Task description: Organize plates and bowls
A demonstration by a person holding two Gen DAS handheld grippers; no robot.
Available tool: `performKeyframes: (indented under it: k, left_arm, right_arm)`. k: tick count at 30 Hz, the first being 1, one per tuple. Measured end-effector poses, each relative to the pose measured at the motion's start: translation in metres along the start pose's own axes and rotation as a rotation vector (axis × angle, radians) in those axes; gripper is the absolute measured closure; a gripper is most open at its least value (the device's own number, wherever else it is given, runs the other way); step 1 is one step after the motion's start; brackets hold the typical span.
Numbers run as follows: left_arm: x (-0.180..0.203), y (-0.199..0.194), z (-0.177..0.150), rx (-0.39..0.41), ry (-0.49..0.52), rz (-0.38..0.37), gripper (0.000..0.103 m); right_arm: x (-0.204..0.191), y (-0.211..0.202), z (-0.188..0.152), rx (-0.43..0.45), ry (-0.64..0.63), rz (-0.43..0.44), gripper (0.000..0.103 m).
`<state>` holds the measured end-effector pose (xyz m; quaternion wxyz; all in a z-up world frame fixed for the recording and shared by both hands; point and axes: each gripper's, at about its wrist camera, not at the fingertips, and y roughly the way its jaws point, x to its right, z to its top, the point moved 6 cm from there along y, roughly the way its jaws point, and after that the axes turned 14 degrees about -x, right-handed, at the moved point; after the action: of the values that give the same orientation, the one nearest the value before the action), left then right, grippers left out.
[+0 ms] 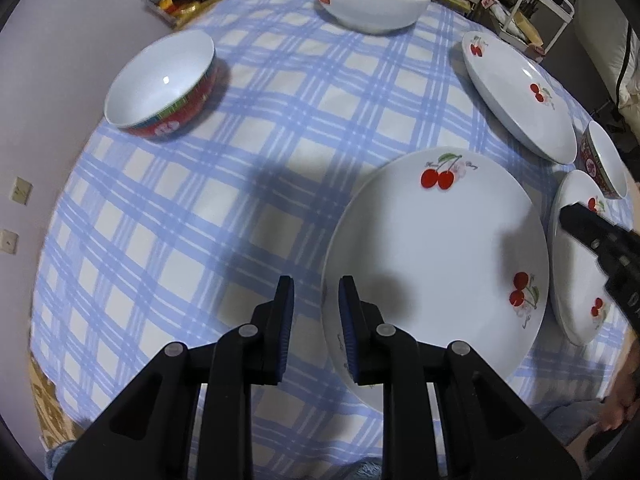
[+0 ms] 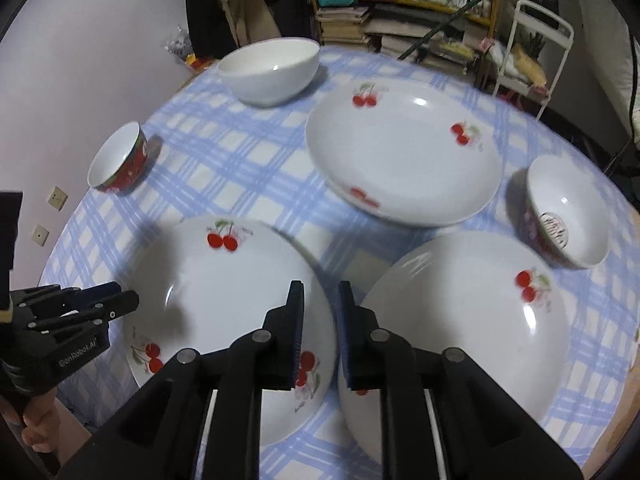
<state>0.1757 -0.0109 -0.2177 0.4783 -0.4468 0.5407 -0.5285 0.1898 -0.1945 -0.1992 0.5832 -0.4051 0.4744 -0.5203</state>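
Three white cherry plates lie apart on the blue checked tablecloth (image 2: pixel 248 160): a far plate (image 2: pixel 404 152), a near-left plate (image 2: pixel 224 292) and a near-right plate (image 2: pixel 460 320). My right gripper (image 2: pixel 320 288) hovers open above the gap between the two near plates, pads touching nothing. My left gripper (image 1: pixel 316 288) is open over the left rim of the near-left plate (image 1: pixel 436 264), and the rim shows between the pads without being pressed. A white bowl (image 2: pixel 268 72) stands at the back. One red bowl (image 2: pixel 116 160) stands at the left and another red bowl (image 2: pixel 568 216) at the right.
A pale wall with sockets (image 2: pixel 58 198) runs along the table's left side. Cluttered shelves (image 2: pixel 400 20) and a white metal rack (image 2: pixel 536 40) stand behind the table. A person's hand (image 2: pixel 36 428) holds the left gripper at the near edge.
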Motion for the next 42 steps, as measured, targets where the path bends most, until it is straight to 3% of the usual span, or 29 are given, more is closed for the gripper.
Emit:
performKeyframes:
  k: [3, 5, 8, 10, 13, 24, 30, 38, 42]
  left_arm:
    - [0.004, -0.013, 0.005, 0.036, 0.029, 0.016, 0.079]
    - [0.012, -0.024, 0.006, 0.067, 0.051, 0.014, 0.072]
    - [0.026, -0.042, 0.012, 0.131, 0.1, 0.035, 0.05]
    - [0.039, -0.053, 0.015, 0.174, 0.129, 0.064, 0.045]
    - [0.057, -0.059, 0.019, 0.177, 0.183, 0.067, 0.033]
    - [0.116, -0.075, 0.033, 0.215, 0.286, 0.032, 0.025]
    - [0.147, -0.074, 0.041, 0.21, 0.351, 0.03, 0.025]
    - [0.17, -0.051, 0.047, 0.141, 0.378, -0.04, 0.025]
    - [0.175, -0.04, 0.05, 0.11, 0.378, -0.068, 0.025]
  right_arm:
    - [0.009, -0.008, 0.002, 0.005, 0.029, -0.003, 0.068]
    - [0.016, -0.015, 0.003, 0.013, 0.049, -0.009, 0.058]
    - [0.029, -0.032, 0.006, 0.042, 0.068, -0.041, 0.04]
    - [0.043, -0.046, 0.008, 0.075, 0.091, -0.083, 0.017]
    - [0.064, -0.063, 0.008, 0.112, 0.126, -0.132, 0.003]
    - [0.113, -0.088, -0.017, 0.092, 0.231, -0.15, 0.002]
    - [0.14, -0.084, -0.032, 0.071, 0.333, -0.11, 0.002]
    - [0.177, -0.071, -0.053, 0.033, 0.503, -0.05, 0.002]
    - [0.19, -0.06, -0.06, -0.002, 0.564, -0.051, 0.011]
